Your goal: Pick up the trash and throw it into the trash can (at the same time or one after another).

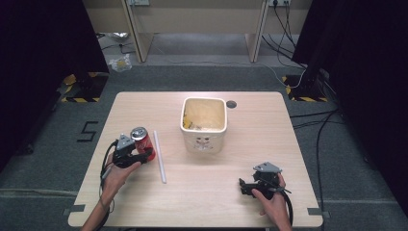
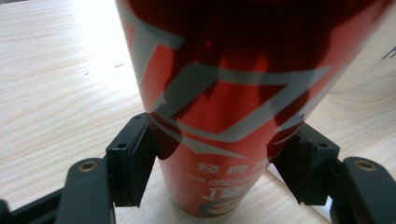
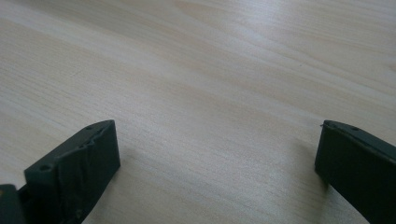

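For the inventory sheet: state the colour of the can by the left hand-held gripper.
Red with silver-grey markings and a silver top: the can shows best in the left gripper view.

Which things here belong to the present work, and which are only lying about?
In the work:
- red can, between the jaws of the left tool

Lying about:
- white stick beside the can
- cream bin, mid-table
- right tool, open, over bare table

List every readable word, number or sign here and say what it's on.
"5": black marking on the floor left of the table.
"经典": white characters low on the red can; the rest of that line and the print below are too blurred to read.
The tub's front print is too small to read.
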`<action>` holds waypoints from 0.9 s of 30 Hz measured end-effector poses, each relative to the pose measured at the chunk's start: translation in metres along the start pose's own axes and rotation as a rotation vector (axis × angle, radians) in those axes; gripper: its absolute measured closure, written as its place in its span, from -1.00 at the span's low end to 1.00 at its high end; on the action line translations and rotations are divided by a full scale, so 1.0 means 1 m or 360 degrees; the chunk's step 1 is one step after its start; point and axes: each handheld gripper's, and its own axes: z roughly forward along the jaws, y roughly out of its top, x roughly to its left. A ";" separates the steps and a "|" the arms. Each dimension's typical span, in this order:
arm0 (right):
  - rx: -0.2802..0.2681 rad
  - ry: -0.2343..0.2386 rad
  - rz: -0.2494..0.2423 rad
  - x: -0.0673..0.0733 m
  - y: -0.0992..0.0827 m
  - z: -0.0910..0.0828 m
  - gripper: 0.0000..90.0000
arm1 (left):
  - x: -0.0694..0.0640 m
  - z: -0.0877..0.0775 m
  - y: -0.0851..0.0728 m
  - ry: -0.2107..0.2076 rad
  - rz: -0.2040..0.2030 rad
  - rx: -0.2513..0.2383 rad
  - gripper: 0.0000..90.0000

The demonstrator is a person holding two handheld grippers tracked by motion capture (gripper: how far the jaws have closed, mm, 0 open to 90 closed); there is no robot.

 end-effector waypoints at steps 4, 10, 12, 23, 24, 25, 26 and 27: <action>-0.0001 -0.0001 -0.0002 0.000 0.000 0.000 -0.99 | 0.000 -0.002 0.003 -0.0007 0.0020 -0.0003 -0.24; 0.0000 0.0000 0.0000 0.000 0.000 0.000 -1.00 | -0.002 -0.004 0.009 -0.0020 0.0037 -0.0005 -0.24; 0.0000 -0.0001 -0.0002 0.000 0.000 0.000 -0.99 | -0.003 -0.005 0.010 -0.0024 0.0043 -0.0004 -0.24; -0.0002 0.0000 0.0000 0.000 0.000 0.000 -1.00 | -0.005 -0.011 0.022 -0.0056 0.0072 -0.0011 -0.24; -0.0001 -0.0001 -0.0002 0.000 0.000 0.000 -0.99 | -0.005 -0.012 0.023 -0.0057 0.0074 -0.0011 -0.24; 0.0000 0.0000 0.0000 0.000 0.000 0.000 -0.99 | -0.006 -0.013 0.025 -0.0064 0.0073 -0.0013 -0.24; -0.0001 -0.0001 -0.0002 0.000 0.000 0.000 -1.00 | -0.006 -0.013 0.026 -0.0069 0.0073 -0.0019 -0.24; -0.0001 -0.0001 -0.0002 0.000 0.000 0.000 -0.99 | -0.007 -0.013 0.028 -0.0072 0.0077 -0.0018 -0.24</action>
